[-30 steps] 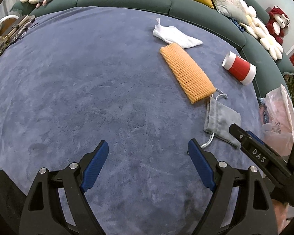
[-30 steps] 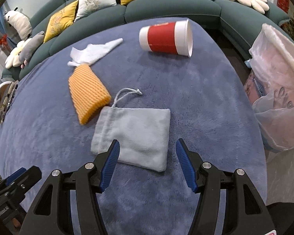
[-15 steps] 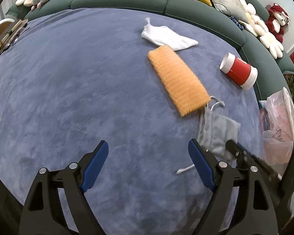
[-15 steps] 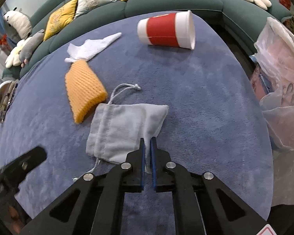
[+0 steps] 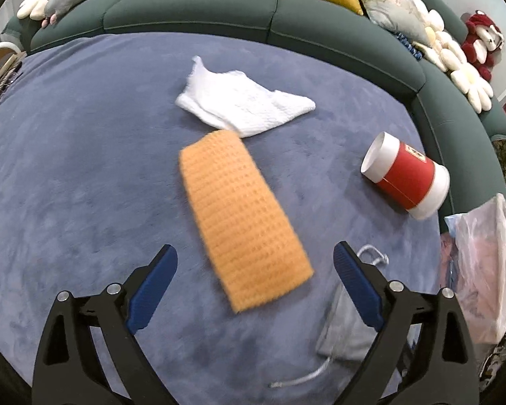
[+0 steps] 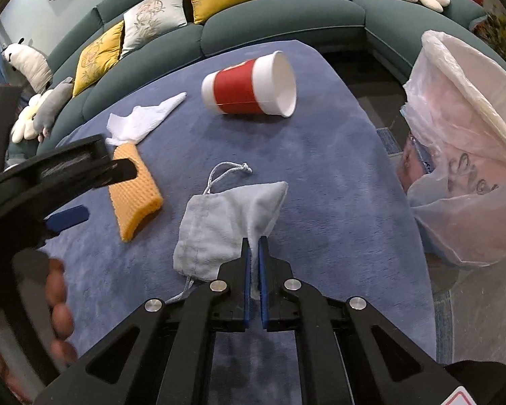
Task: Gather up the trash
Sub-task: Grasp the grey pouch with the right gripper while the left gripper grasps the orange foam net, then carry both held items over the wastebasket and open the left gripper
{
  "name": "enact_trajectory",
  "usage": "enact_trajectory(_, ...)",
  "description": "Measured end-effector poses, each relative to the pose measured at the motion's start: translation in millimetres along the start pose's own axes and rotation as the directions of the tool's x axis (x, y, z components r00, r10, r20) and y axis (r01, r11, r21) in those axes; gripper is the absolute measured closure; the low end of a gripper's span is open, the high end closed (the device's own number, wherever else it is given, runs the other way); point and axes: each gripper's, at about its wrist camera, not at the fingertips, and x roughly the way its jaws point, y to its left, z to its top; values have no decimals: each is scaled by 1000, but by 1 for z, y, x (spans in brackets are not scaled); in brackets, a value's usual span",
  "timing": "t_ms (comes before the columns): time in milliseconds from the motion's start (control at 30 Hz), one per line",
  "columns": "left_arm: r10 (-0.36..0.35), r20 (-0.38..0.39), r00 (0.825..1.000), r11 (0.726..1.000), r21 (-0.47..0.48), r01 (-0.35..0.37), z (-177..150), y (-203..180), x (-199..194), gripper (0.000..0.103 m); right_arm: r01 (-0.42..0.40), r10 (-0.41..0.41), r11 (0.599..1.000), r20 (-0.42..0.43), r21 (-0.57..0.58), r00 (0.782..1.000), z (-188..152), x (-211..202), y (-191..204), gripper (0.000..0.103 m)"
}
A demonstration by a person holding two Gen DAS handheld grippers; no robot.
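Note:
My right gripper (image 6: pixel 253 248) is shut on the near corner of a grey drawstring pouch (image 6: pixel 226 222) and lifts it off the blue tabletop; the pouch also shows low right in the left wrist view (image 5: pixel 344 334). My left gripper (image 5: pixel 254 273) is open and empty, its fingers either side of an orange knitted cloth (image 5: pixel 239 216), also seen in the right wrist view (image 6: pixel 133 195). A white cloth (image 5: pixel 243 104) lies beyond it. A red and white paper cup (image 6: pixel 249 87) lies on its side, also at right in the left wrist view (image 5: pixel 406 175).
A bin lined with a pale plastic bag (image 6: pixel 462 155) stands off the table's right edge, also in the left wrist view (image 5: pixel 479 270). A green curved sofa (image 5: pixel 219 10) with cushions and plush toys wraps the far side. The round table (image 5: pixel 67 168) has a blue plush cover.
My right gripper closed on the pouch's corner and raised it, so the pouch now hangs folded. My left gripper moved forward and right to straddle the orange cloth, still open.

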Motion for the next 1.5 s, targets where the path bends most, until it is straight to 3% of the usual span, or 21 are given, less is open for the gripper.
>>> enact_trajectory(200, 52, -41, 998, 999, 4, -52, 5, -8, 26, 17, -10, 10, 1000, -10, 3, 1000, 1, 2, -7, 98)
enact_trajectory(267, 52, -58, 997, 999, 14, -51, 4, -7, 30, 38, -13, 13, 1000, -14, 7, 1000, 1, 3, -8, 98)
enact_trajectory(333, 74, -57, 996, 997, 38, -72, 1, -8, 31, 47, -19, 19, 1000, -16, 12, 1000, 0, 5, -8, 98)
enact_trajectory(400, 81, -48, 996, 994, 72, -78, -4, -10, 28, 67, -23, 23, 1000, -15, 11, 1000, 0, 5, -7, 98)
enact_trajectory(467, 74, -46, 996, 994, 87, -70, -8, -10, 24, 78, -28, 28, 1000, -9, 11, 1000, 1, 2, -7, 98)
enact_trajectory(733, 23, -16, 1000, 996, 84, -21, -29, -16, -12, 80, -55, 54, 998, 57, 9, 997, 10, -25, -2, 98)
enact_trajectory(1000, -62, 35, 997, 986, 157, 55, -50, -53, -69, 80, -70, 68, 998, 172, 6, 983, 21, -79, -5, 98)
enact_trajectory(1500, -154, 120, 981, 946, 304, 111, -83, -131, -134, 80, -32, 10, 998, 350, 58, 937, 18, -173, -64, 98)
